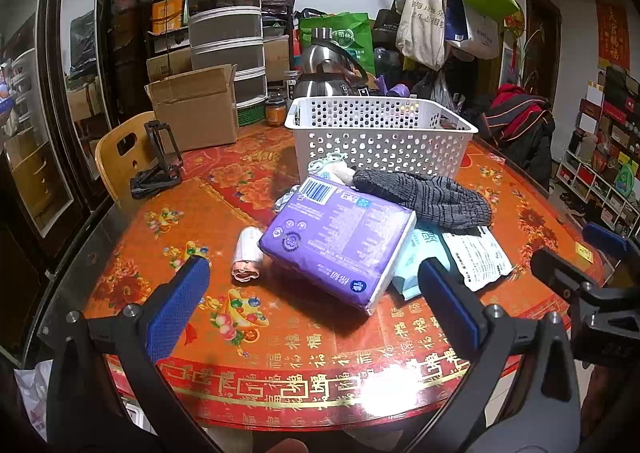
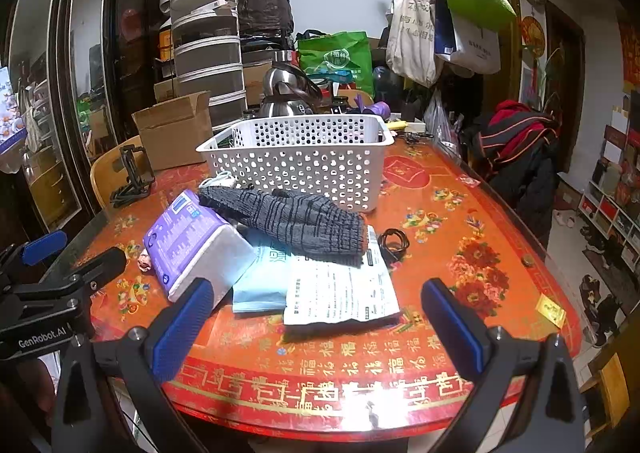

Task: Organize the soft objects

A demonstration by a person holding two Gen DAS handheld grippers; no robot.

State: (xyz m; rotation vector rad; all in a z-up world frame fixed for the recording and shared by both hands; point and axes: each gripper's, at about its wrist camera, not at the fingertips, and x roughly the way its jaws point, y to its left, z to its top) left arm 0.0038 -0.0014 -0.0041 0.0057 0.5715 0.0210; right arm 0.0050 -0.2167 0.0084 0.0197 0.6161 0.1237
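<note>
Grippers are held wide and empty: left gripper [image 1: 308,305] and right gripper [image 2: 316,325], near the table [image 2: 460,213] edge. One purple pack [image 1: 340,241] is propped beside one blue pouch [image 2: 260,281] and one white packet [image 2: 340,289]. One grey glove [image 2: 296,221] is draped over them. Behind the purple pack, one white basket [image 2: 296,161] is seen.

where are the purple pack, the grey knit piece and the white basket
purple pack [image 1: 340,237], left wrist view, printed top face
grey knit piece [image 2: 296,225], right wrist view, middle of the knit
white basket [image 2: 296,169], right wrist view, front wall
</note>
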